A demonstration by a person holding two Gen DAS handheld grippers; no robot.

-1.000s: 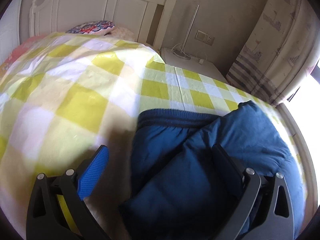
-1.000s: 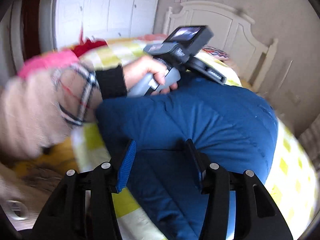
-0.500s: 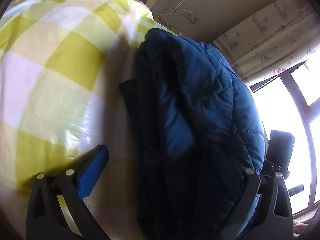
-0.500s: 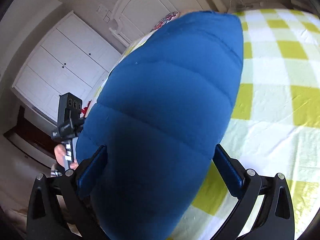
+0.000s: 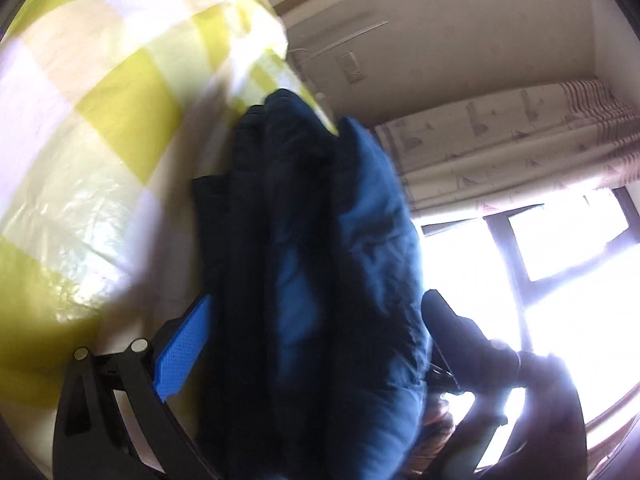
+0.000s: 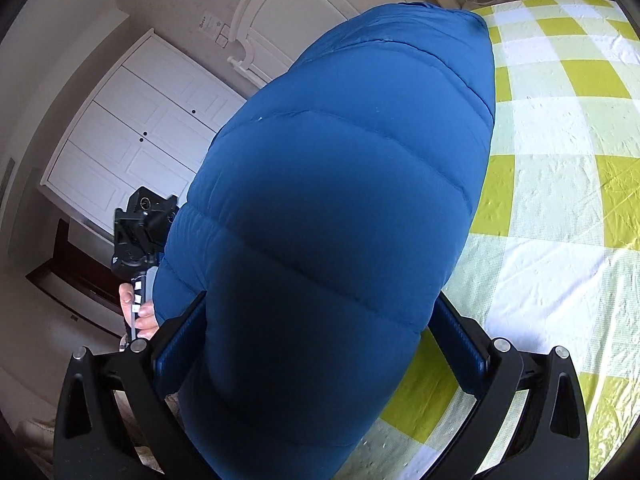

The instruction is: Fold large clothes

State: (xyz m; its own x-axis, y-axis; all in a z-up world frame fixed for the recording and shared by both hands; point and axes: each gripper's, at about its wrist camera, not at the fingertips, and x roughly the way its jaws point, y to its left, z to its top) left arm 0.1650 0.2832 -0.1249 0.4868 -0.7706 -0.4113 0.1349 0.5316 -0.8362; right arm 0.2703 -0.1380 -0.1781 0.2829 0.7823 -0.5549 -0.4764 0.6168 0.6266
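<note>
blue jacket [image 6: 328, 220] clamped in both wide-spread grippers [image 6: 320, 344], checked bedsheet [image 6: 560, 160] open rightward

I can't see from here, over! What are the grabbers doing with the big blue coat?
Left gripper and right gripper: jaws wide, each straddling the folded blue puffer jacket. Jacket bundled above the checked bedspread. Nothing blocking.

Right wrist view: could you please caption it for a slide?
Right gripper clamps a folded blue puffer jacket above the checked bedsheet.
</note>
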